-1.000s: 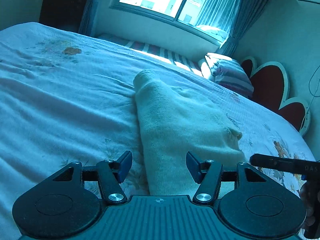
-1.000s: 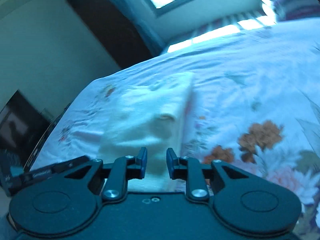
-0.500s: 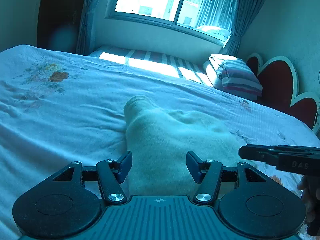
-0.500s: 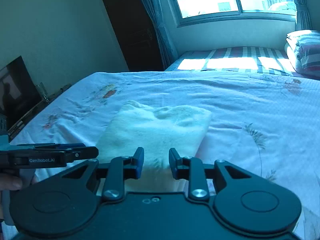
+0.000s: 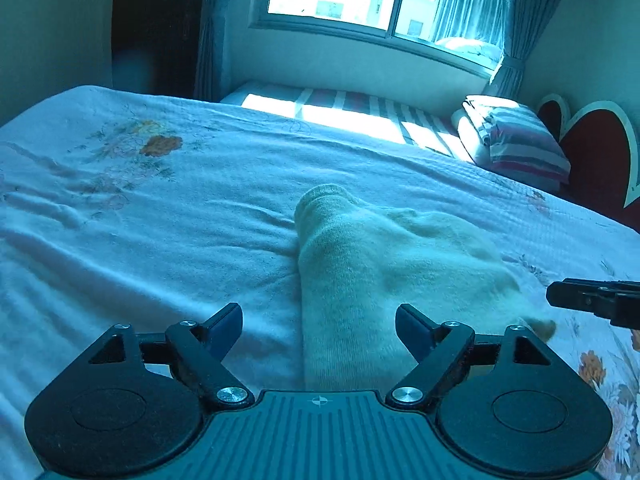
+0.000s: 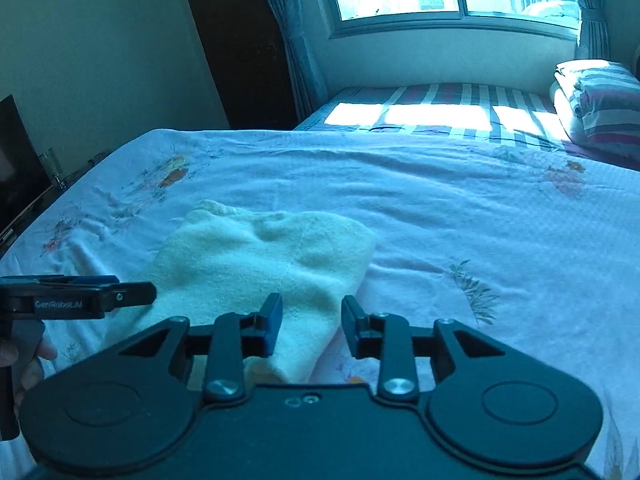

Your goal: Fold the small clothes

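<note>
Floral bed, folded cream garment just beyond both opening, empty tools

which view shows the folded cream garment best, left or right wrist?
Right wrist: the cream garment shows almost whole on the bedsheet, far edge and right side clear. Left wrist sees it closer, with its near end hidden behind the left gripper, whose jaws are opening.

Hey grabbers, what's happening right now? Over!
Left gripper opening, right gripper opening, both empty. Cream garment folded on bed. Nothing blocking.
</note>
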Demonstrator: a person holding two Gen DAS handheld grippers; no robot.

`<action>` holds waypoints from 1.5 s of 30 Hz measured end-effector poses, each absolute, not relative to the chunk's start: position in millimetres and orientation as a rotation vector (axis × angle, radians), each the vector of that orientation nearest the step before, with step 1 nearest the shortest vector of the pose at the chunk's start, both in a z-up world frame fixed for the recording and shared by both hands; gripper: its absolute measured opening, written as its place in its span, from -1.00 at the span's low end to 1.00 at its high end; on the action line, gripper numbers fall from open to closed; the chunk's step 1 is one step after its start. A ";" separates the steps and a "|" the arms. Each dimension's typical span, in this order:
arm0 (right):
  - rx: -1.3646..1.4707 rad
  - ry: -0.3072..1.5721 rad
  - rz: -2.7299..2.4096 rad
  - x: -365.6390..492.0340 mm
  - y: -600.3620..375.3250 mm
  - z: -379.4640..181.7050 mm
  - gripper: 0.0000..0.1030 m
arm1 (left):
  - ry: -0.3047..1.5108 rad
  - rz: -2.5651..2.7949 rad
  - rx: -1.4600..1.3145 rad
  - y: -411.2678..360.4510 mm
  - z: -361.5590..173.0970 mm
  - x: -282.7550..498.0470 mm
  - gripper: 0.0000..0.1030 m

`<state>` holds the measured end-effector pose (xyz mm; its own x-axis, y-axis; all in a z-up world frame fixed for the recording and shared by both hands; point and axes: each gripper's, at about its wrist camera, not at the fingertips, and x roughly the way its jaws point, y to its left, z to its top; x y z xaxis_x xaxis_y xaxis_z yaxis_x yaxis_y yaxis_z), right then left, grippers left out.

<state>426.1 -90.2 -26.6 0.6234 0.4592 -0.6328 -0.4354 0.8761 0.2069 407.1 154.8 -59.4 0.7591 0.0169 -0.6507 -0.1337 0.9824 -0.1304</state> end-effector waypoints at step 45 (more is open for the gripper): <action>-0.049 0.472 0.320 53.5 -156.1 99.0 0.99 | 0.442 0.077 -0.077 51.6 78.1 50.5 1.00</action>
<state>53.5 -156.1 99.0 0.8417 0.2920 -0.4541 -0.3145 0.9489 0.0273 50.5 51.6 78.1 0.9011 0.0582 -0.4298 -0.0914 0.9942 -0.0572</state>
